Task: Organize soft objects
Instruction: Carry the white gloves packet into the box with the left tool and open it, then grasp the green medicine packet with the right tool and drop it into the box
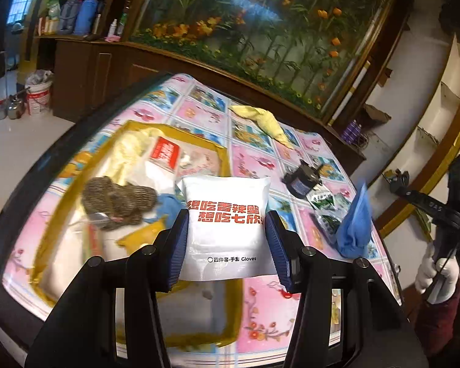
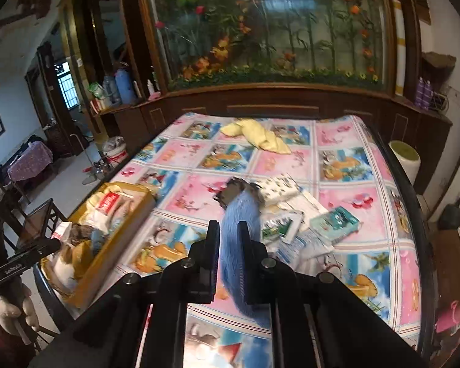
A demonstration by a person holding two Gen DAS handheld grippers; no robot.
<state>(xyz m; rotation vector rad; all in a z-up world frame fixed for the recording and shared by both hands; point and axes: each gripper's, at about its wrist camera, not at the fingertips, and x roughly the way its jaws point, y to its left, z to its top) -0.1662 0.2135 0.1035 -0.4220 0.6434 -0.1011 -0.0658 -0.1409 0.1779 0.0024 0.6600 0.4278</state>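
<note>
My left gripper point(image 1: 227, 224) is shut on a white glove packet point(image 1: 227, 230) with red lettering and holds it above the right edge of the yellow box point(image 1: 224, 153). The box holds a brown knitted piece point(image 1: 119, 199), a red-labelled packet point(image 1: 165, 153) and pale cloths. My right gripper point(image 2: 229, 239) is shut on a blue fluffy cloth point(image 2: 240, 214) and holds it above the table; the cloth also shows in the left wrist view point(image 1: 352, 224). A yellow cloth point(image 2: 257, 136) lies at the far side of the table, also seen in the left wrist view point(image 1: 260, 119).
The table has a pink and blue patterned cover point(image 2: 337, 165). Loose packets point(image 2: 334, 219), a patterned pack point(image 2: 280, 188) and a dark object point(image 1: 300, 181) lie right of centre. The yellow box shows at the left table edge point(image 2: 113, 245). A dark wooden cabinet point(image 2: 260, 104) stands behind.
</note>
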